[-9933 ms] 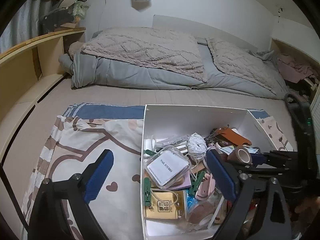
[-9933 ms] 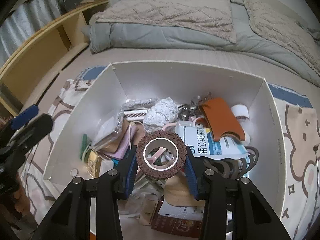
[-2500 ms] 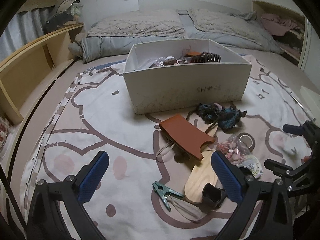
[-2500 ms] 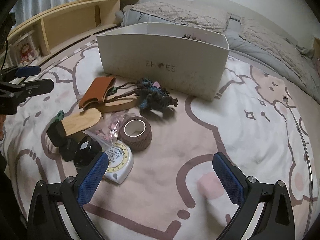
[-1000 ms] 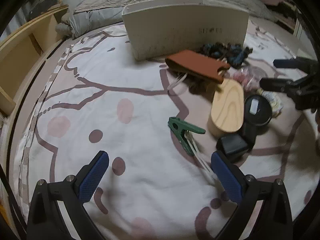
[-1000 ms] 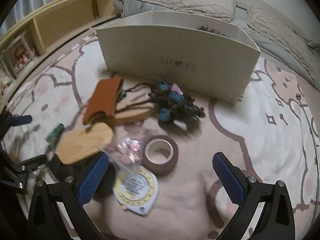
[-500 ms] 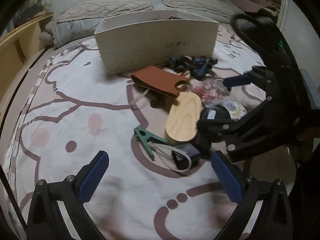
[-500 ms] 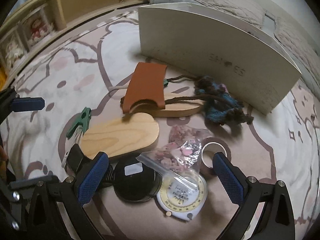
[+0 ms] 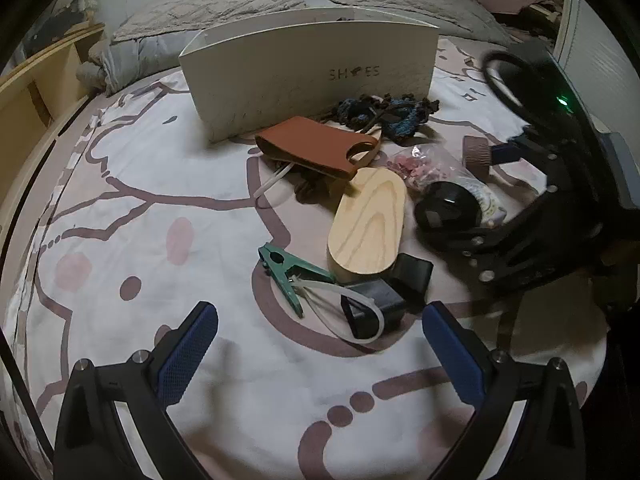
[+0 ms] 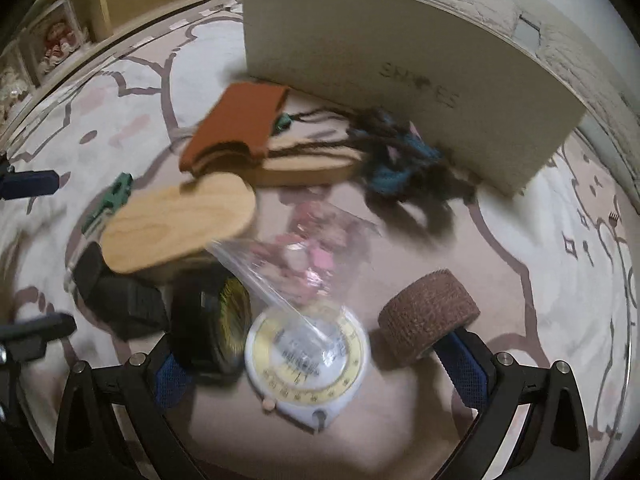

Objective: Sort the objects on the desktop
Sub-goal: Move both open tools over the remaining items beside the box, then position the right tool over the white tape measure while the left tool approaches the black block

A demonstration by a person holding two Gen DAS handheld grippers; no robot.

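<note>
- Left gripper (image 9: 320, 354): jaws wide apart, nothing btwn them, hovering over the patterned blanket (image 9: 140, 240) just short of the pile.
- Right gripper (image 10: 320, 364): jaws spread wide, low over the clutter. White-and-yellow round dial (image 10: 306, 354) sits btwn the fingers w/ a clear bag of pink bits (image 10: 304, 256) draped over its top.
- Brown tape roll (image 10: 428, 312) on its side, touching the right gripper's right finger (image 10: 464, 372); not clamped.
- Black round case (image 10: 208, 330) tilted up on edge against the right gripper's left finger; contact looks real but frame's blurry.
- Left wrist view: green clip (image 9: 288, 276) nearest, white strap looping from it to a black block (image 9: 372, 312).
- Light wooden oval board (image 9: 368, 224) lies flat, mid-pile; brown leather sleeve (image 9: 316, 148) behind it, its far end near the box.
- Dark blue-brown yarn tangle (image 9: 384, 112) right at the foot of the white box (image 9: 308, 76), "SHOES" lettering facing us.
- Box stands upright on the blanket; grey bedding (image 9: 224, 8) behind it.
- Right wrist view shows a second wooden piece (image 10: 304, 168) under the sleeve, by the yarn.
</note>
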